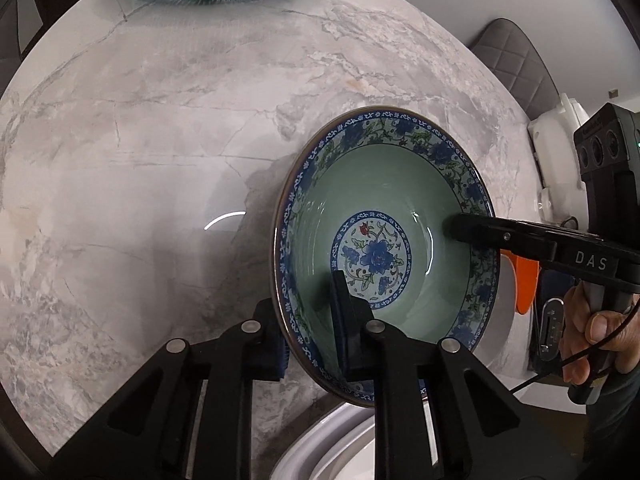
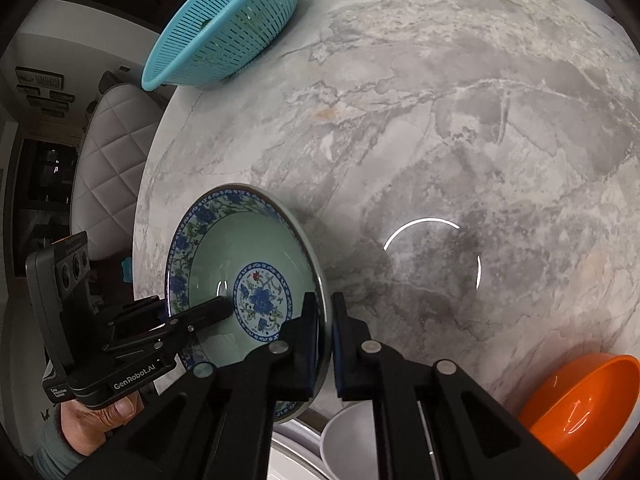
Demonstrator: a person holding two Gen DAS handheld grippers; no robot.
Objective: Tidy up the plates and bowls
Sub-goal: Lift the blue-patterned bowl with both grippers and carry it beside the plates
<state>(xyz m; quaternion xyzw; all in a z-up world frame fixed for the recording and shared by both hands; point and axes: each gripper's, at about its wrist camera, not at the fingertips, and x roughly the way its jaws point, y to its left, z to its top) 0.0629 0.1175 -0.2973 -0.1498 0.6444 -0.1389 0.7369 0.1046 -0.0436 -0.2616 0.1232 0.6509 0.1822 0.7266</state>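
A green bowl with a blue floral rim (image 1: 384, 196) is held tilted above the marble table (image 1: 160, 140). My left gripper (image 1: 310, 312) is shut on its near rim, one finger inside and one outside. My right gripper (image 2: 325, 320) is shut on the opposite rim of the same bowl (image 2: 224, 248). The right gripper (image 1: 472, 232) shows in the left wrist view reaching in from the right. The left gripper (image 2: 200, 312) shows in the right wrist view from the left. A white plate (image 1: 340, 448) lies just below the bowl.
A teal slotted basket (image 2: 224, 28) stands at the table's far edge. An orange bowl (image 2: 580, 396) and a white bowl (image 2: 352, 440) sit near the front edge. Padded chairs (image 2: 108, 160) stand beside the table.
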